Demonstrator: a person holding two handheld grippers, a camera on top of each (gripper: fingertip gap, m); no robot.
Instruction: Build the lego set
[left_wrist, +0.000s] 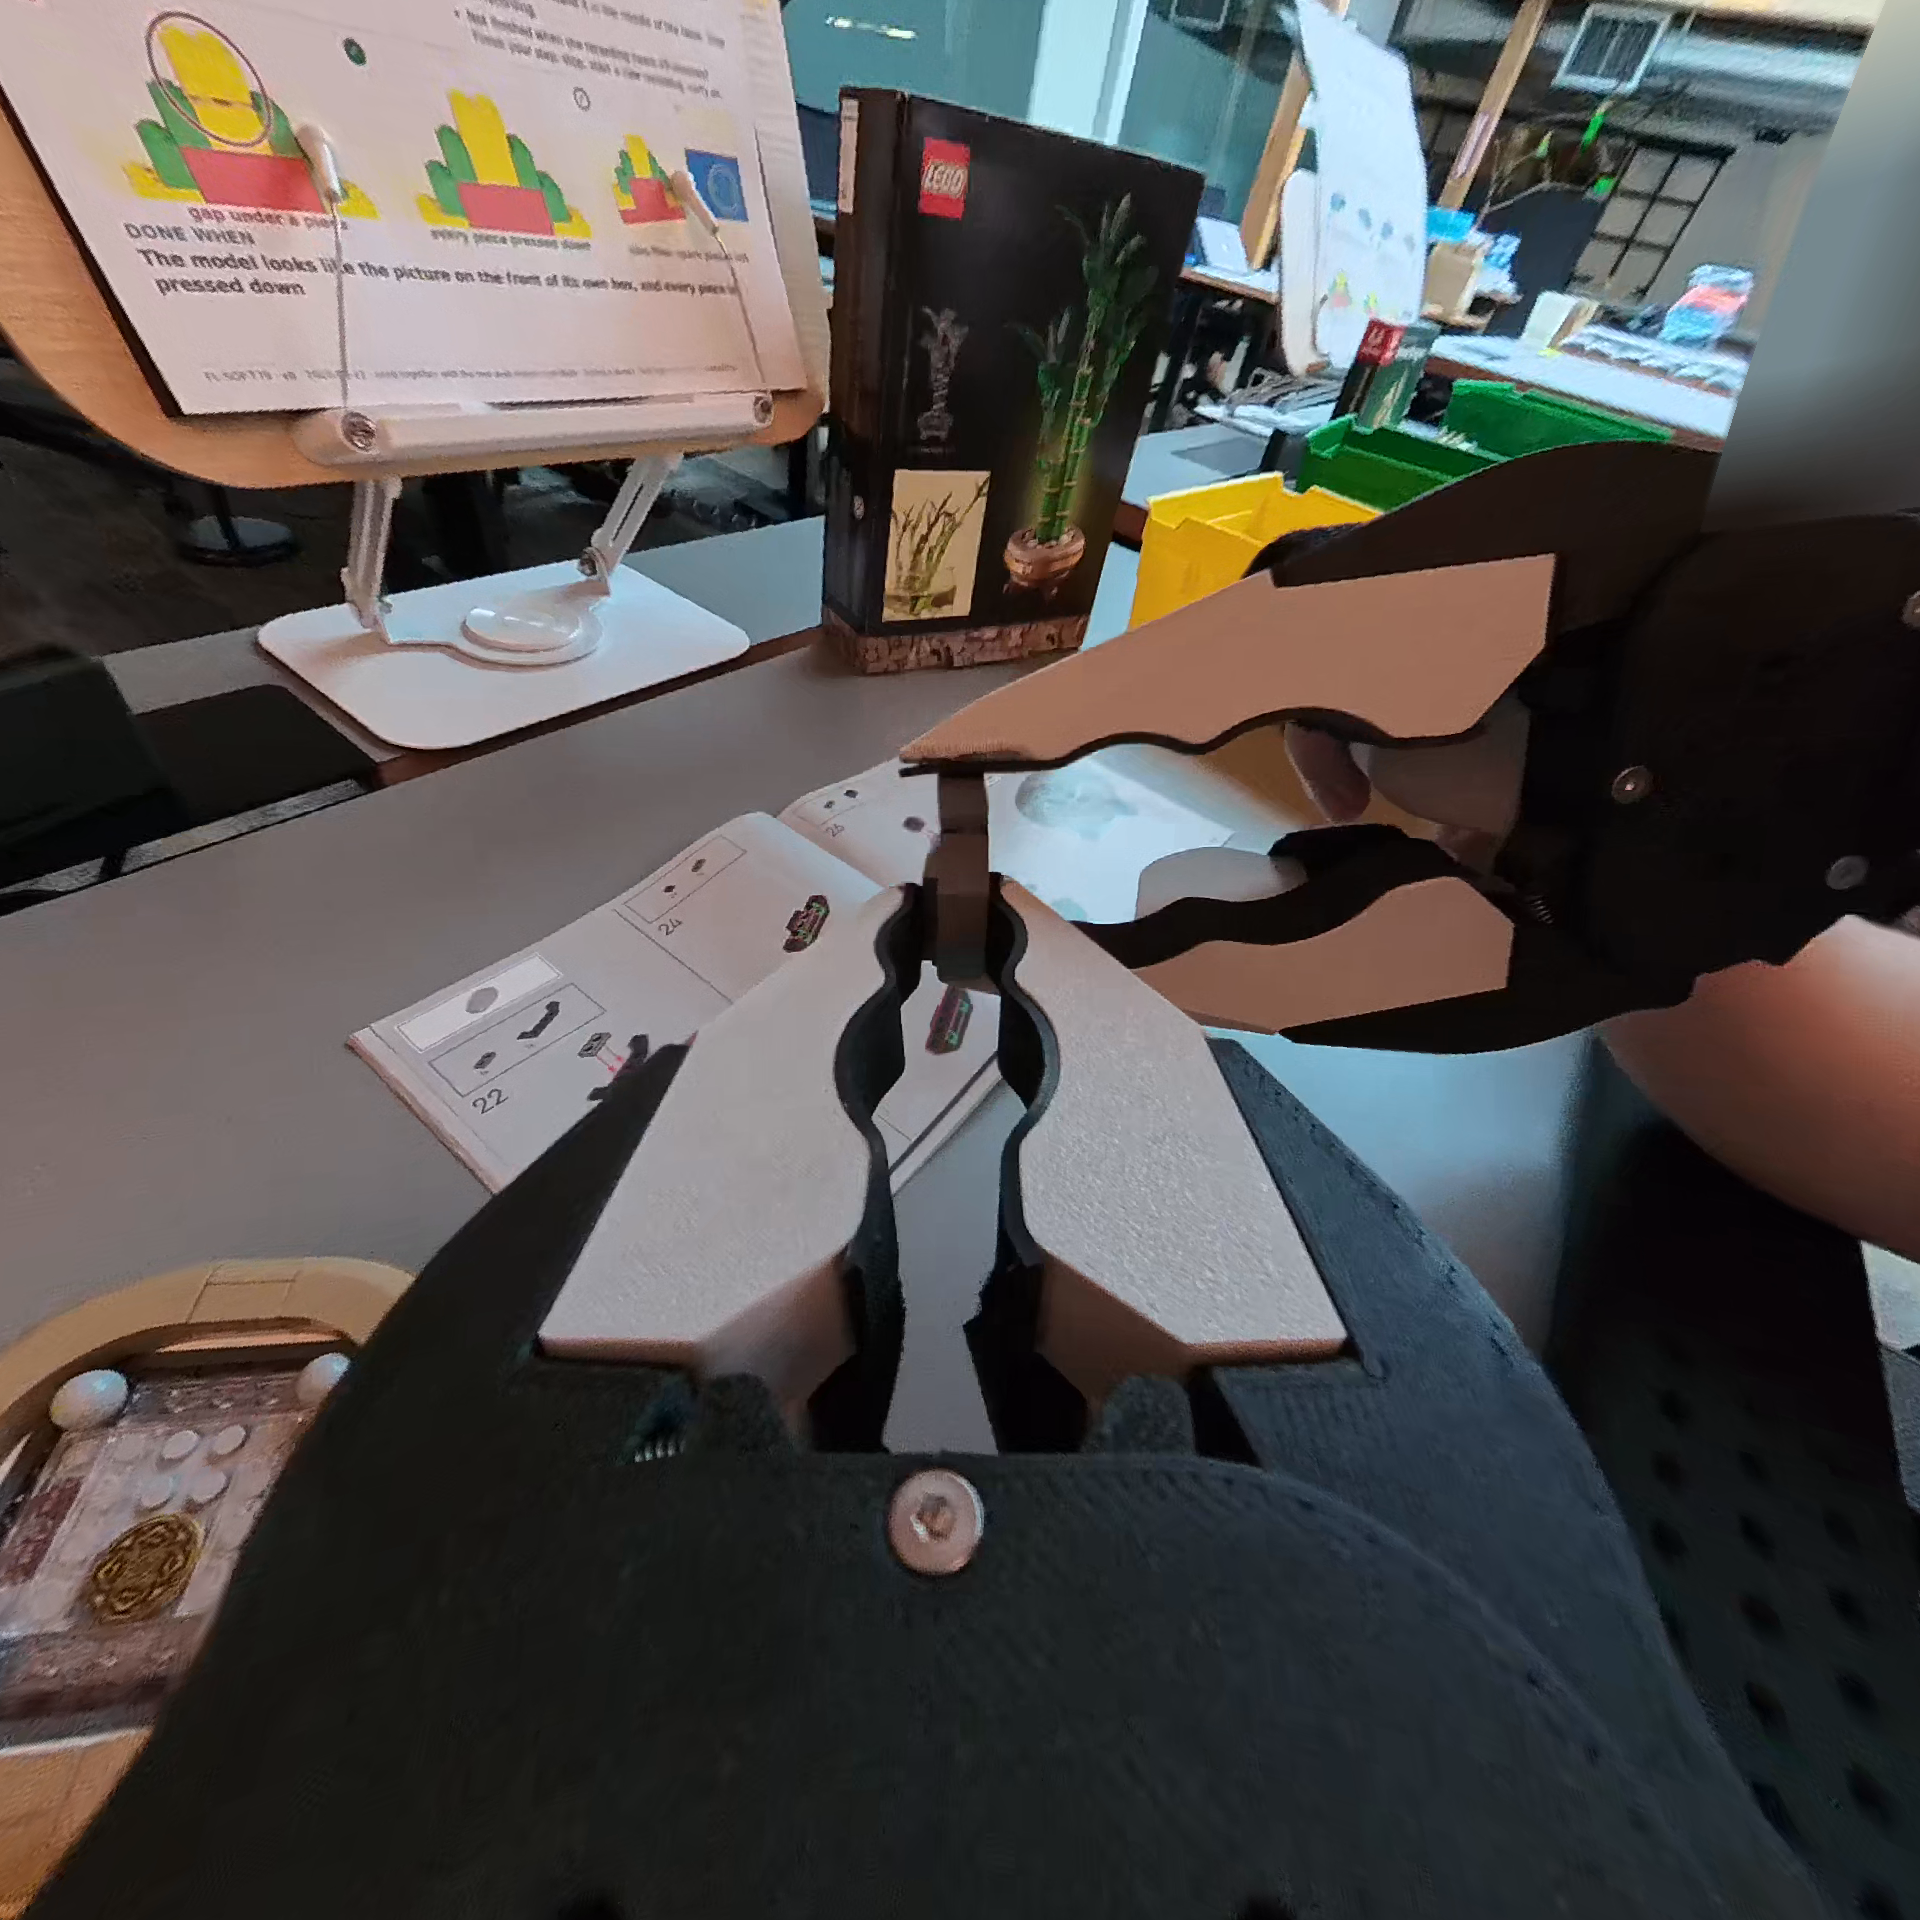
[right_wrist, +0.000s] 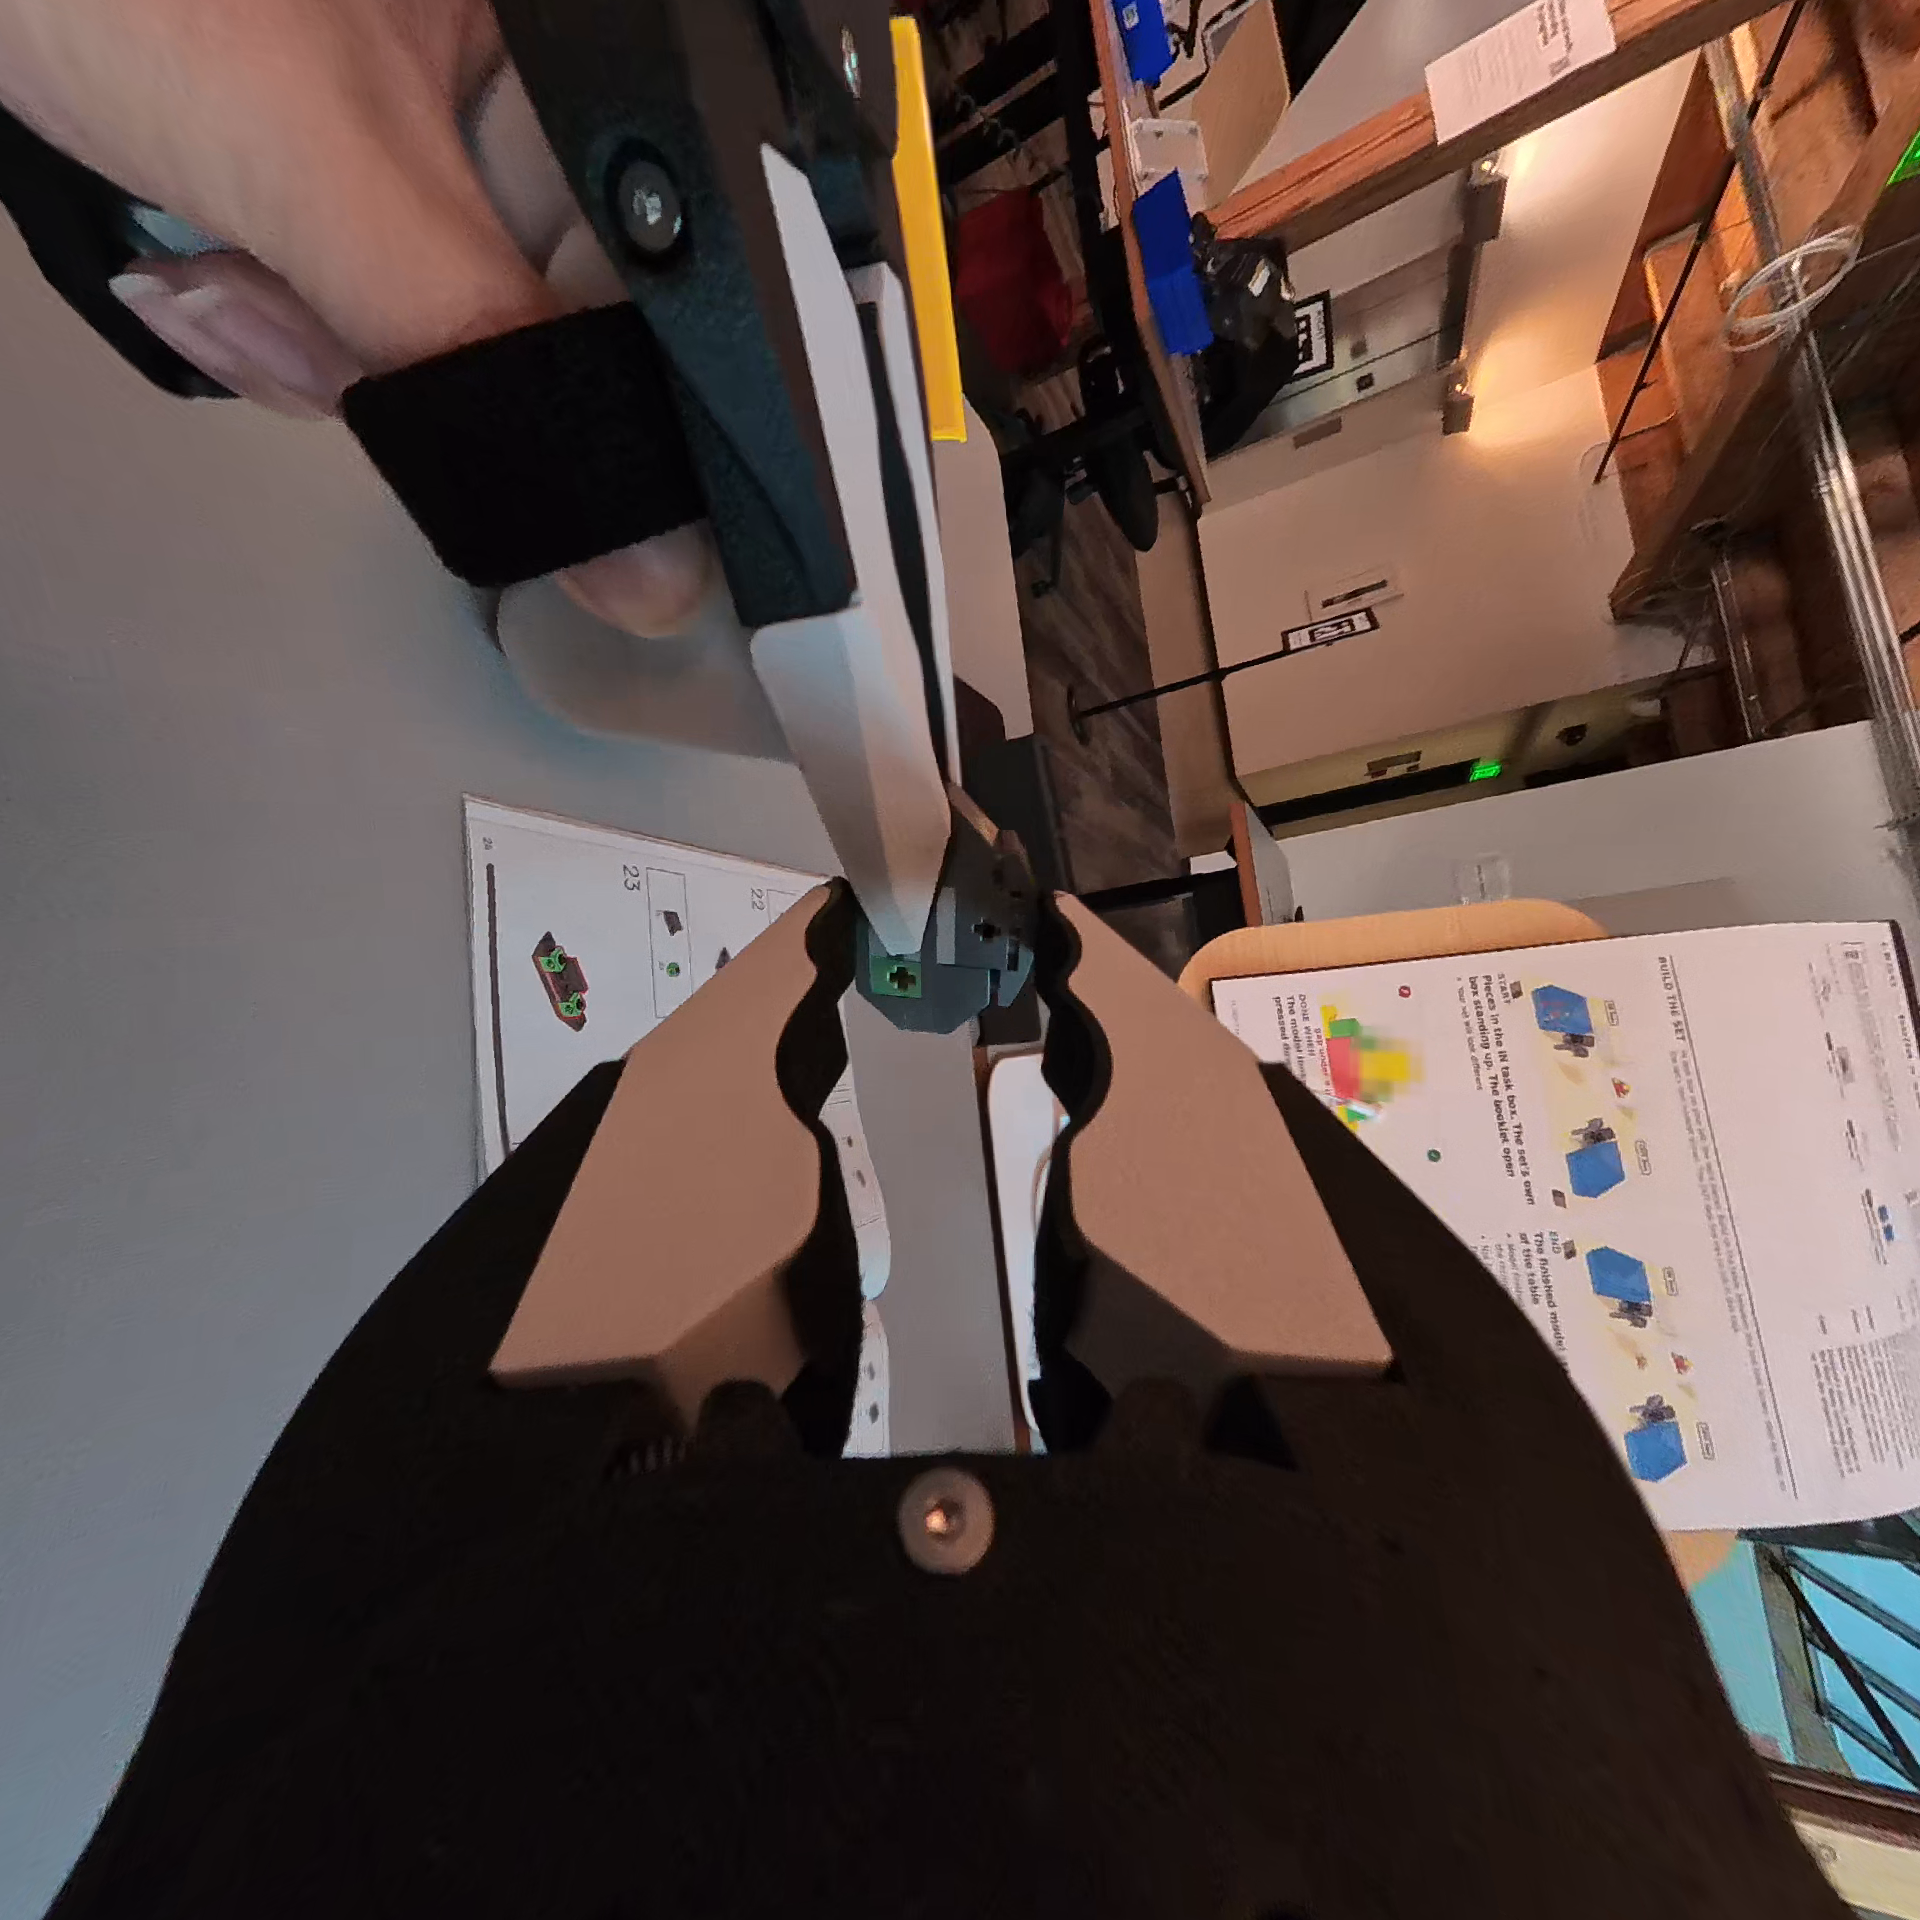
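Note:
A small dark brown and grey lego assembly (left_wrist: 961, 904) with a green pin (right_wrist: 899, 977) is held in the air above the grey table (left_wrist: 312, 987). My left gripper (left_wrist: 956, 914) is shut on its lower part. My right gripper (left_wrist: 987, 842) comes in from the right. Its upper finger rests on the top of the assembly and its lower fingertip is hidden behind my left finger. In the right wrist view my right gripper (right_wrist: 940, 904) straddles the assembly (right_wrist: 977, 935) and the left gripper's fingertips (right_wrist: 894, 862), its pads touching both sides.
An open instruction booklet (left_wrist: 644, 987) lies on the table under the grippers. A lego box (left_wrist: 997, 364) stands behind it, next to a sheet on a white stand (left_wrist: 416, 208). Yellow (left_wrist: 1205, 540) and green (left_wrist: 1392, 457) bins are at right. A tan partly built model (left_wrist: 156, 1455) sits bottom left.

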